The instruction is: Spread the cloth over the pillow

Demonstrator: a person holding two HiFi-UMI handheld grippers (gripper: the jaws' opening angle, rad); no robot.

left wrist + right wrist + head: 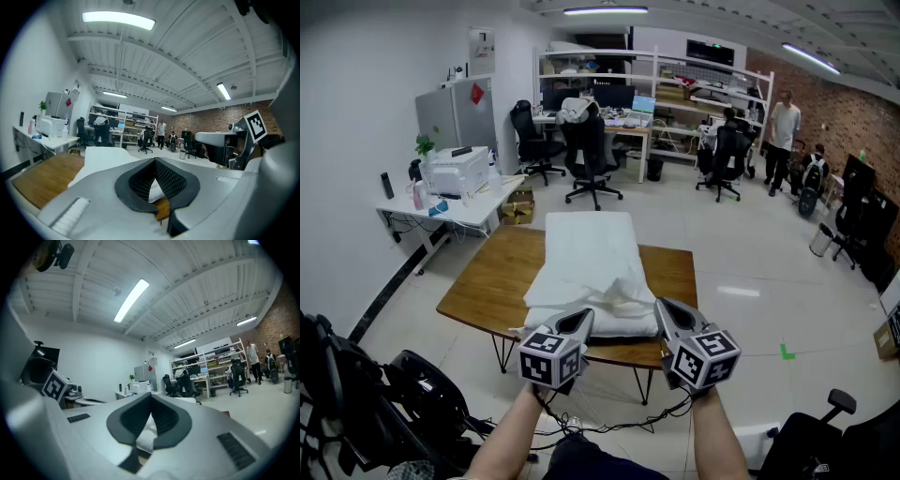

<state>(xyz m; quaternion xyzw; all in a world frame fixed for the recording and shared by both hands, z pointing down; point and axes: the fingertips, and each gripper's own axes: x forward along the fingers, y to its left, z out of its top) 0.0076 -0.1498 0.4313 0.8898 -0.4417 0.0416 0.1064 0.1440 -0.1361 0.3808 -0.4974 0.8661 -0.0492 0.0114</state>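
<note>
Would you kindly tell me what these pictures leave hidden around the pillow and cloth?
Head view: the cloth's near edge, behind the left gripper and right gripper.
Head view: where cloth ends and pillow begins, white on white.
Both gripper views: most of the table, blocked by each gripper's own body.

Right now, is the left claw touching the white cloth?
Cannot tell. In the head view the left gripper overlaps the cloth at its near edge, but no view shows contact or a gap.
</note>
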